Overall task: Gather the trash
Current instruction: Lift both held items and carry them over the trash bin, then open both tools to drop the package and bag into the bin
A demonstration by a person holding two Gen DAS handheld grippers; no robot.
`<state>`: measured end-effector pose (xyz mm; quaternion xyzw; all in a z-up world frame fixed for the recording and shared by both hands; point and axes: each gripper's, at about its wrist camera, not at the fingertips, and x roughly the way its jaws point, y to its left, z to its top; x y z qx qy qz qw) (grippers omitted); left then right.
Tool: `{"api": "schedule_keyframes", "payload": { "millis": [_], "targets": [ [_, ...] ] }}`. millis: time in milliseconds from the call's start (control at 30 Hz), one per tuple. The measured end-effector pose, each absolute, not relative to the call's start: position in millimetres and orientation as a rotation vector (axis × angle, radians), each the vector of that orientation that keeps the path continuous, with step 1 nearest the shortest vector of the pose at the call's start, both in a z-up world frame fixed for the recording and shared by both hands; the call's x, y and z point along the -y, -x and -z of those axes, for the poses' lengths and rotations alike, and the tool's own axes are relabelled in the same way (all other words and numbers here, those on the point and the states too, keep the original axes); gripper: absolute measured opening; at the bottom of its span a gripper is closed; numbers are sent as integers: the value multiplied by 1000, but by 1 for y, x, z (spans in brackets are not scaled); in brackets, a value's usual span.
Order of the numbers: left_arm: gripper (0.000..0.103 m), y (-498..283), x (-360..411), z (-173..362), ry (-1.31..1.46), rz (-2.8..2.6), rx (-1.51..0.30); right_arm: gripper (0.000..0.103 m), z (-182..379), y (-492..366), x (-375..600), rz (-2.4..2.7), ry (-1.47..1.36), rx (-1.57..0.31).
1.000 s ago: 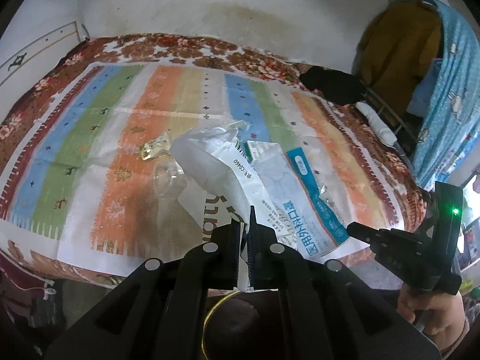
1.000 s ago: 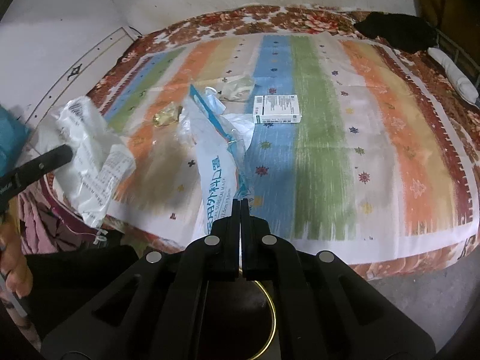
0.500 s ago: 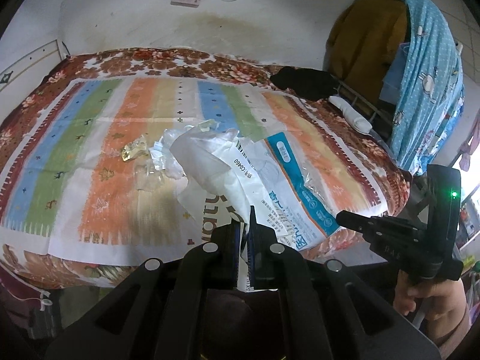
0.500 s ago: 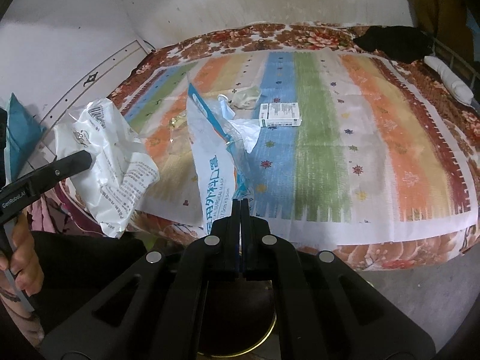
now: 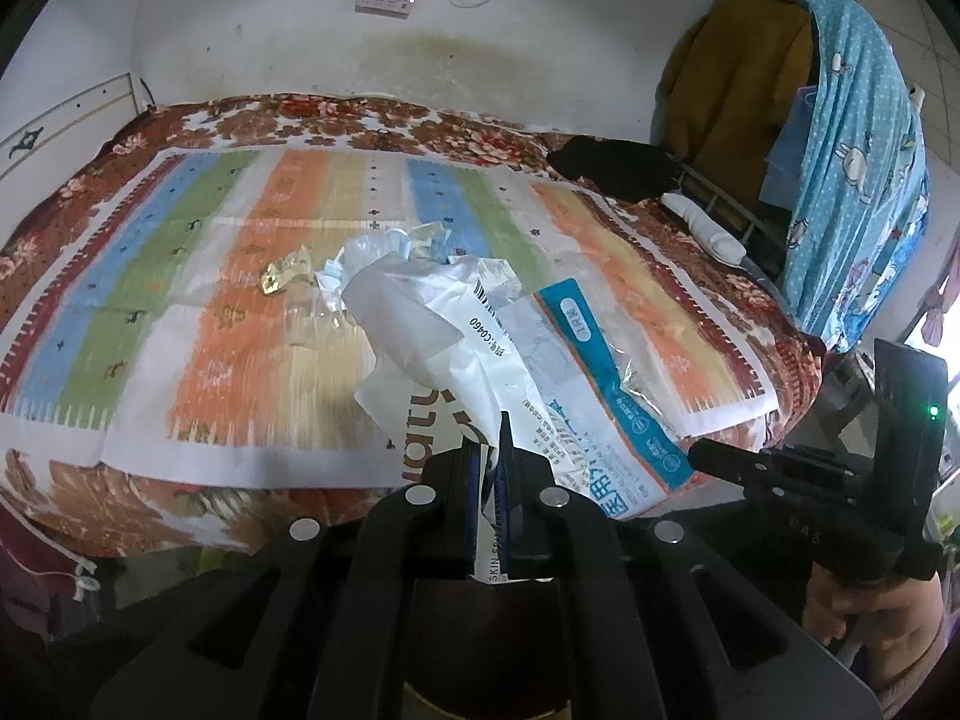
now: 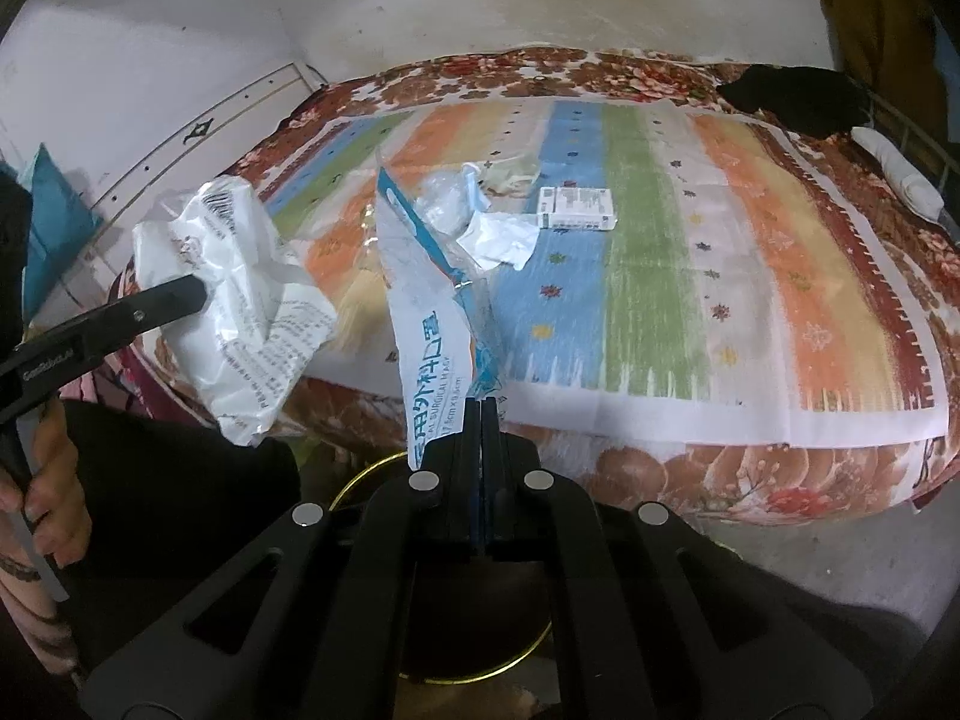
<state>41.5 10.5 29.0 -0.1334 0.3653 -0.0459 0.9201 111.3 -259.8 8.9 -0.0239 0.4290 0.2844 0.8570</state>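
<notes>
My left gripper (image 5: 489, 450) is shut on a crumpled white plastic wrapper (image 5: 432, 324), held up off the bed; it also shows in the right wrist view (image 6: 240, 300). My right gripper (image 6: 482, 414) is shut on a blue-and-white surgical mask package (image 6: 429, 324), seen too in the left wrist view (image 5: 600, 396). Loose trash stays on the striped bedspread: a gold foil wrapper (image 5: 285, 270), clear plastic (image 5: 312, 324), a crumpled white paper (image 6: 501, 237) and a small white box (image 6: 576, 209). A gold-rimmed bin (image 6: 360, 474) sits on the floor below the right gripper, mostly hidden.
The bed (image 6: 750, 276) fills both views, with its front edge close. A black cloth (image 5: 618, 165) and a white roll (image 5: 702, 228) lie at the far right corner. Clothes hang on a rack (image 5: 840, 138) on the right. A power strip (image 5: 387, 0) is on the wall.
Both grippers have pulled back and up from the bed with their wrappers. The bed's front edge and the floor now show, and the bin rim appears under the right gripper.
</notes>
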Motion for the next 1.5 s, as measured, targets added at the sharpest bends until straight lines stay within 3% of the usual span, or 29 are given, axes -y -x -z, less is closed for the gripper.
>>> {"api": "schedule_keyframes", "payload": {
  "millis": [333, 800, 1033, 1467, 1500],
  "targets": [
    [3, -21, 3, -11, 233, 86, -772, 0, 15, -83, 268, -542, 51, -968],
    [4, 10, 11, 54, 354, 17, -921, 0, 52, -45, 262, -501, 93, -1110],
    [4, 16, 43, 78, 248, 52, -1008, 0, 62, -40, 256, -465, 119, -1127],
    [5, 6, 39, 90, 288, 14, -1057, 2, 94, -46, 239, -486, 111, -1225],
    [8, 4, 38, 91, 301, 18, -1063, 2, 96, -46, 239, -484, 108, -1232]
  ]
}}
